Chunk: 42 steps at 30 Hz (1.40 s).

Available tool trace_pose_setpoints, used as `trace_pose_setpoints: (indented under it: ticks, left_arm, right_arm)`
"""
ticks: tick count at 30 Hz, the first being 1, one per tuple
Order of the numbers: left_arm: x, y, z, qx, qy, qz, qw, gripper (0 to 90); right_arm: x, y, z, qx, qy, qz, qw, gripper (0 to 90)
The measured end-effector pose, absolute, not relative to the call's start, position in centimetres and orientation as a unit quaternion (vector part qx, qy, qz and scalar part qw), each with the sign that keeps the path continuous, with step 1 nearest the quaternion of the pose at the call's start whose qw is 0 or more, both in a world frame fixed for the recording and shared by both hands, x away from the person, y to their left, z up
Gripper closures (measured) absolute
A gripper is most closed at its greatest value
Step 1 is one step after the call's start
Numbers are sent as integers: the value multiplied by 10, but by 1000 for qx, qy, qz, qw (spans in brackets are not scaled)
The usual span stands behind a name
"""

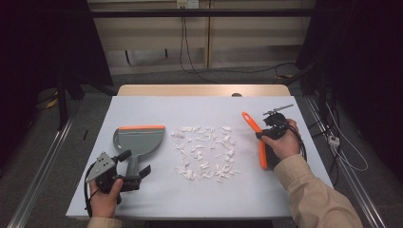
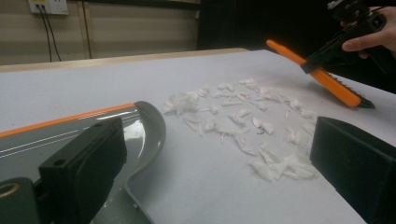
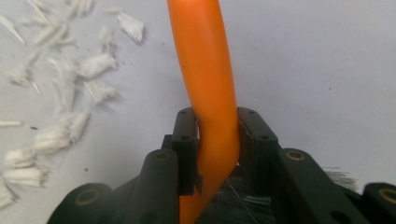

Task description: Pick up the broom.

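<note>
Grey plastic makes up the one dustpan [image 1: 139, 140], which lies flat on the near-left of the worktop [image 1: 157, 199] with its orange lip turned away from the person and its handle pointing back toward them. At that handle sits the left tongs [image 1: 134, 170], held in the person's left hand [image 1: 105, 194]; its jaws stand spread on either side of the handle, and I cannot tell whether they touch it. Between the two tools lies one loose scatter of white scraps [image 1: 205, 153], too many and too small to count, spread in the middle of the worktop just beside the dustpan's lip. On the right, the person's right hand [image 1: 284, 141] holds the right tongs [image 1: 263, 135], whose jaws are pressed together on the orange handle of the single brush [image 1: 257, 138]; in the right gripper view the handle [image 3: 210, 93] is pinched squarely between both pads, with dark bristles below. White covering tops the worktop, with a wooden edge at its far side. Beyond it the room is dim, with a pale wall, hanging cables and a wall socket.
</note>
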<state>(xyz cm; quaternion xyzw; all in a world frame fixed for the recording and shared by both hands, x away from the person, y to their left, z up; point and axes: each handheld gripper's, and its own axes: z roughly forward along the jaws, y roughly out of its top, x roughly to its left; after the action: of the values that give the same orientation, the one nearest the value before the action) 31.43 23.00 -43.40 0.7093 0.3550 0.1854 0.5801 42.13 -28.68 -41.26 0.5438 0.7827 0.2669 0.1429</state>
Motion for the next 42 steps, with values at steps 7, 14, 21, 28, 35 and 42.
trace_pose_setpoints:
  ticks: [7,14,21,28,35,42]
  left_arm:
    - [315,229,-433,707,357,193,580,34]
    - [317,229,-431,701,364,196,581,35]
    - [317,226,-426,700,359,201,583,35]
    - [319,219,-419,700,353,200,588,35]
    - [321,207,-412,704,338,190,595,35]
    - [325,198,-404,702,337,181,601,32]
  right_arm:
    - [408,-295,-398,527,757,336,191,712]
    - [392,-303,-389,507,729,401,227,713]
    - [384,-308,-380,497,705,440,248,715]
    - [376,-309,-367,483,691,467,266,717]
    - [377,-303,-359,481,688,478,260,717]
    - [379,-287,-356,469,691,487,257,717]
